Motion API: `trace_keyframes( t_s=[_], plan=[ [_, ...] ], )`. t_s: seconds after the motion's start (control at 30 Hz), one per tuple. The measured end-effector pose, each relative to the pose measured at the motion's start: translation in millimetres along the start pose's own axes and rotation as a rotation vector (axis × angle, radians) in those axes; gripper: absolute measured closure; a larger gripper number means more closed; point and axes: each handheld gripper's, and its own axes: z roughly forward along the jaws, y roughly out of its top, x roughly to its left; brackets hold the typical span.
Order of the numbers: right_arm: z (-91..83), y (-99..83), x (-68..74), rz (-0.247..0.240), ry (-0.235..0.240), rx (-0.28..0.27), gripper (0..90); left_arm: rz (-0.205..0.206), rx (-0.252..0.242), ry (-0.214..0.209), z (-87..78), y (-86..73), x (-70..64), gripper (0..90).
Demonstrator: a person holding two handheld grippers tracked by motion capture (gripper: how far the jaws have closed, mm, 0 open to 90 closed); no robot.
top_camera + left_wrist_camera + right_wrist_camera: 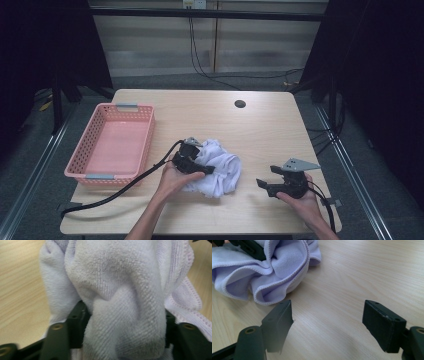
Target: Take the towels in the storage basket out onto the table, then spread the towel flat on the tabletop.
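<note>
Right hand-held gripper (264,186), nearest the person's edge of the tabletop (260,125), held in the right hand (302,200): jaws spread wide, nothing between them, bare wood in the gap in the right gripper view (328,322). Grey three-cornered plate (300,164) on top of it, cable trailing back past the wrist.

White towel (218,169) lies crumpled on the tabletop just ahead and to the left of the right hand-held gripper, apart from it; in the right gripper view its stitched hem folds (274,267) sit beyond the left jaw, not touching.

Left hand-held gripper (200,169), held in the left hand (175,180), is buried in the near-left side of the towel. In the left gripper view a thick bunched fold of towel (120,302) fills the gap between the jaws, both jaws pressed against it, so it is pinching the towel. Rest of the towel spreads up and to the right of that grip, resting on the wood. Black cable (115,192) runs from this hand-held gripper back-left across the tabletop to the near edge.

Farther left of the left hand-held gripper, well apart from the towel: pink basket (87,150) with grey handles, on the left edge of the tabletop. Far beyond both: round dark hole (240,104) in the tabletop.
</note>
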Motion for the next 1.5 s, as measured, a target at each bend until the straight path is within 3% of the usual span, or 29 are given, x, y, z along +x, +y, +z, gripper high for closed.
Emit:
trace_keyframes(
  t_s=[0.13,0.23,0.33,0.4,0.47,0.53,0.63,0.77,0.8,0.87,0.93,1.0,1.03,1.13,1.17,1.23,1.3,1.37,1.4,1.5],
  plan=[
    [-0.6,0.0,-0.1,-0.004,0.0,-0.003,23.5,-0.013,-0.023,-0.003,-10.2,3.0,0.1,20.0],
    [-0.1,0.1,0.3,0.003,-0.001,-0.001,23.5,-0.028,-0.096,-0.035,-29.5,3.0,1.6,20.1],
    [0.5,0.5,0.9,-0.001,-0.003,-0.001,23.4,-0.061,-0.119,-0.012,-49.4,-0.3,3.3,17.9],
    [0.8,1.7,2.0,-0.002,-0.004,-0.004,23.5,-0.023,-0.132,0.045,-64.0,-5.7,-2.6,24.5],
    [2.5,3.7,3.4,-0.005,-0.005,-0.004,23.6,-0.023,-0.155,0.05,-76.8,-13.7,-7.3,25.1],
    [5.8,8.3,6.5,-0.018,-0.007,-0.002,24.2,-0.023,-0.173,0.047,-87.1,-24.2,-12.5,32.0],
    [8.1,17.6,13.2,-0.039,0.013,-0.011,26.2,-0.012,-0.161,0.069,-96.7,-36.3,-20.3,35.8],
    [17.5,31.2,22.4,-0.063,0.052,-0.017,33.7,0.002,-0.145,0.067,-108.1,-56.8,-33.3,44.0],
    [22.1,34.4,25.5,-0.074,0.067,-0.013,37.8,0.001,-0.148,0.081,-108.3,-61.2,-36.9,46.6],
    [32.9,39.3,32.2,-0.095,0.087,0.006,44.5,-0.016,-0.178,0.034,-104.3,-69.3,-41.5,50.8],
    [44.7,42.6,38.0,-0.12,0.102,0.03,49.6,-0.007,-0.181,0.035,-94.7,-70.8,-44.4,55.2],
    [55.3,44.6,42.3,-0.139,0.104,0.058,56.9,0.019,-0.144,0.012,-82.1,-64.7,-48.2,58.0],
    [59.6,45.3,44.0,-0.147,0.109,0.063,59.6,0.046,-0.143,0.008,-77.5,-60.7,-51.4,58.8],
    [67.0,47.4,49.4,-0.164,0.117,0.067,69.0,0.07,-0.147,-0.014,-64.7,-46.3,-57.3,59.3],
    [69.2,47.3,49.6,-0.159,0.122,0.07,70.0,0.078,-0.145,-0.029,-59.9,-41.4,-58.9,58.6],
    [73.4,46.4,48.9,-0.156,0.111,0.061,72.9,0.102,-0.132,-0.019,-48.2,-32.2,-60.1,54.0],
    [75.8,46.3,47.4,-0.14,0.123,0.046,76.2,0.072,-0.138,-0.032,-38.9,-25.8,-59.6,45.8],
    [74.5,47.6,47.5,-0.14,0.135,0.031,81.6,0.096,-0.123,-0.028,-31.9,-21.6,-61.0,41.4],
    [73.1,48.6,47.2,-0.134,0.143,0.02,82.8,0.089,-0.117,-0.021,-28.1,-20.9,-59.1,40.0],
    [69.1,53.0,46.8,-0.102,0.163,-0.008,84.2,0.074,-0.116,-0.052,-20.6,-20.9,-55.9,32.4]
  ],
)
